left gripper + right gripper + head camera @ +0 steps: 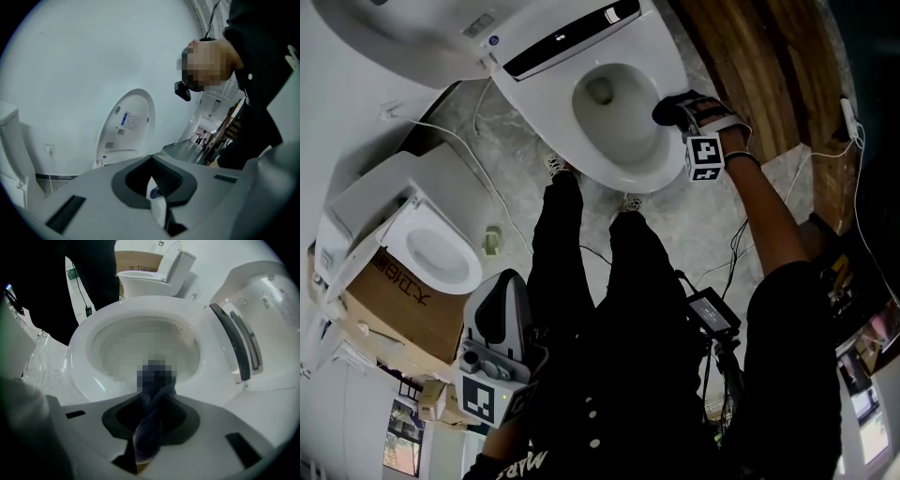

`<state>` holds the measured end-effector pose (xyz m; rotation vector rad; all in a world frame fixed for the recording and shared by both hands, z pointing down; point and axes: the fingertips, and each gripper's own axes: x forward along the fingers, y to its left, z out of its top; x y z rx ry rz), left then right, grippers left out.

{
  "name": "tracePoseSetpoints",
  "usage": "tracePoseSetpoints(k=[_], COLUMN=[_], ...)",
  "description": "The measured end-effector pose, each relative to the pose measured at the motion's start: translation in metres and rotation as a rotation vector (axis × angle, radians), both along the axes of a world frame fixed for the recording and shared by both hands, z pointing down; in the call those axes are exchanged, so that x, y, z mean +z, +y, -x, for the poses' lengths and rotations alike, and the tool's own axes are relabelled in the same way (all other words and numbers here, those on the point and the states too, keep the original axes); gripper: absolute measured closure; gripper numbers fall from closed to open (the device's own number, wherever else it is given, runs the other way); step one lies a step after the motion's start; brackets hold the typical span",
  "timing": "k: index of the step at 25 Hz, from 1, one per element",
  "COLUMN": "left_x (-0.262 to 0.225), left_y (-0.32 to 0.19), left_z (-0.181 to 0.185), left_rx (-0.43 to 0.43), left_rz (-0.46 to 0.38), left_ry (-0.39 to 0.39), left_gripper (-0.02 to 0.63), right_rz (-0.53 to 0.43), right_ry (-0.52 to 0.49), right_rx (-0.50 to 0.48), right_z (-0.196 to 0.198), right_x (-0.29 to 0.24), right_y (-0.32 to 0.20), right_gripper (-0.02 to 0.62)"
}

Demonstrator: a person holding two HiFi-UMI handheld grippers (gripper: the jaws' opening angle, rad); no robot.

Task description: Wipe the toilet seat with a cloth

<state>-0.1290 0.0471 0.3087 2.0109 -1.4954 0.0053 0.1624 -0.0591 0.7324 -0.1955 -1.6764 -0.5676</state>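
The white toilet seat (630,174) rings the open bowl at the top centre of the head view, with its lid (394,28) raised behind. My right gripper (671,111) is shut on a dark blue cloth (662,112) at the seat's right rim. In the right gripper view the cloth (149,427) hangs twisted between the jaws of that gripper (153,401), just above the near rim of the seat (86,341). My left gripper (492,361) is held low by the person's left leg, far from the toilet. In its own view the left gripper (157,191) is shut and points towards the raised lid (127,124).
A second toilet (431,248) stands on a cardboard box (403,305) at the left. Thin cables (459,141) cross the marble floor near a small green object (491,241). Wooden planks (759,66) run along the right. A black device (712,314) hangs by the person's right leg.
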Motion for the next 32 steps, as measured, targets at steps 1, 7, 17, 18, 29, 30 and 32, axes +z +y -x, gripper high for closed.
tracePoseSetpoints(k=[1, 7, 17, 18, 29, 30, 32], left_x=[0.0, -0.002, -0.005, -0.005, -0.009, -0.009, -0.01], left_y=[0.001, 0.004, 0.01, 0.011, 0.012, 0.012, 0.012], left_z=[-0.001, -0.007, -0.017, -0.018, -0.029, -0.03, -0.033], left_rx=[0.003, 0.019, 0.054, 0.057, 0.099, 0.104, 0.116], left_rz=[-0.001, -0.007, -0.016, -0.017, -0.029, -0.03, -0.031], left_ry=[-0.001, -0.001, 0.007, 0.007, 0.017, 0.019, 0.021], left_gripper=[0.597, 0.597, 0.597, 0.597, 0.597, 0.597, 0.597], right_rz=[0.002, 0.01, 0.039, 0.042, 0.054, 0.066, 0.084], right_ry=[0.0, -0.004, -0.018, -0.02, -0.025, -0.029, -0.041], right_rx=[0.004, 0.026, 0.12, 0.133, 0.242, 0.268, 0.327], right_z=[-0.001, -0.007, -0.015, -0.016, -0.017, -0.018, -0.019], right_x=[0.0, -0.002, -0.001, -0.001, -0.005, -0.003, 0.0], right_y=[0.002, 0.014, 0.046, 0.049, 0.077, 0.082, 0.088], right_gripper=[0.509, 0.508, 0.508, 0.508, 0.508, 0.508, 0.508])
